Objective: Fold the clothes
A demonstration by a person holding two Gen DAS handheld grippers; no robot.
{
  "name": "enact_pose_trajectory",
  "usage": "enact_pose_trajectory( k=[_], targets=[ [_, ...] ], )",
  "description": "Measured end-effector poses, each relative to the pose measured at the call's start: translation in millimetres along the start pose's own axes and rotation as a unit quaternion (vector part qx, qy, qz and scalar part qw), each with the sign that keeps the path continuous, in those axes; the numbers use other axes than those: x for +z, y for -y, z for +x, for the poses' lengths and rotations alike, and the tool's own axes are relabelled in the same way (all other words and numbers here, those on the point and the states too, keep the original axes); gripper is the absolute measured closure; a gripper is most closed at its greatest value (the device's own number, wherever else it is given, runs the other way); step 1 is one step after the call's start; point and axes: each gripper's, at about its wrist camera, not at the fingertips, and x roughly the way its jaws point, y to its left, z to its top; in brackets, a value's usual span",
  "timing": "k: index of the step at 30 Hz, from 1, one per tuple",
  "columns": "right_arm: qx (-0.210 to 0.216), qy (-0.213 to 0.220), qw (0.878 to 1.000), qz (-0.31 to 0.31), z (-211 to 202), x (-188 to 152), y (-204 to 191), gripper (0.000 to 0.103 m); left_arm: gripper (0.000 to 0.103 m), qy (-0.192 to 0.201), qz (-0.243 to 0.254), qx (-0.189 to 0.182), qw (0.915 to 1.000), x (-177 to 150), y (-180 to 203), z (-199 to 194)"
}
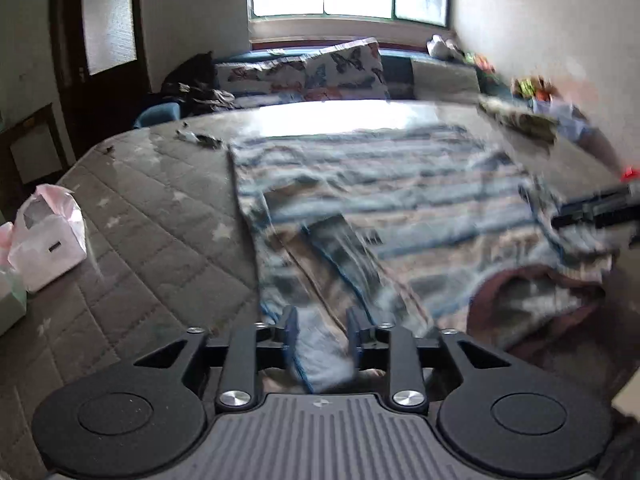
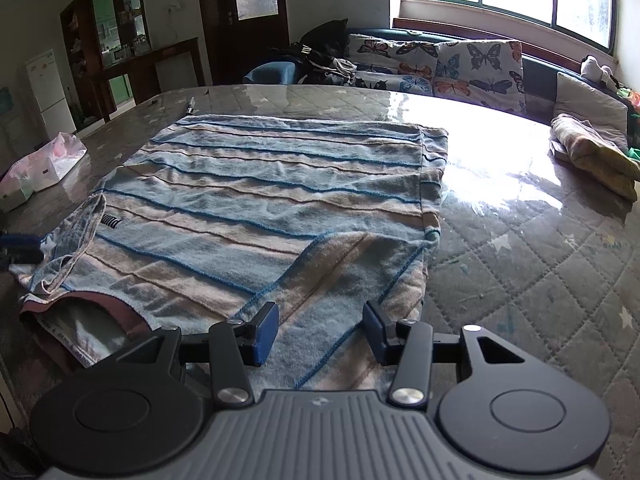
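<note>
A blue and beige striped shirt [image 2: 260,184] lies spread on the quilted grey table [image 2: 540,280], sleeves folded inward; it also shows blurred in the left wrist view [image 1: 360,184]. My left gripper [image 1: 322,330] has its jaws partly closed around a fold of the shirt's sleeve at the near left edge. My right gripper [image 2: 318,332] is open over the folded right sleeve near the front edge, and holds nothing. The right gripper also shows at the right edge of the left wrist view [image 1: 592,210], and the left one at the left edge of the right wrist view [image 2: 20,248].
A folded yellowish garment [image 2: 596,152] lies at the far right of the table. A white plastic bag [image 2: 44,168] sits at the left edge. A pen-like object [image 2: 190,106] lies beyond the shirt. Butterfly cushions [image 2: 460,64] line a bench under the window.
</note>
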Motion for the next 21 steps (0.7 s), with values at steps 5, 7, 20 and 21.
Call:
enact_pose_trajectory(
  k=[5,7,20,21],
  targets=[
    [0.001,0.005,1.000,-0.001,-5.5,-1.0,-0.8,0.056,0.070,0.007,0.003,-0.002,1.0000,2.8,3.1,-6.7],
    [0.000,0.005,1.000,0.000,-6.4,-1.7,-0.3,0.056,0.070,0.015,0.003,-0.001,0.9999,5.4,4.7,-7.3],
    [-0.001,0.003,1.000,-0.001,-9.3,-4.3,0.0,0.056,0.072,0.027,0.068,0.002,0.9973,3.7,24.8,-3.5],
    [0.000,0.002,1.000,-0.001,-8.9,-4.4,-0.3,0.056,0.072,0.025,0.072,-0.002,0.9971,3.6,25.9,-2.5]
  ],
)
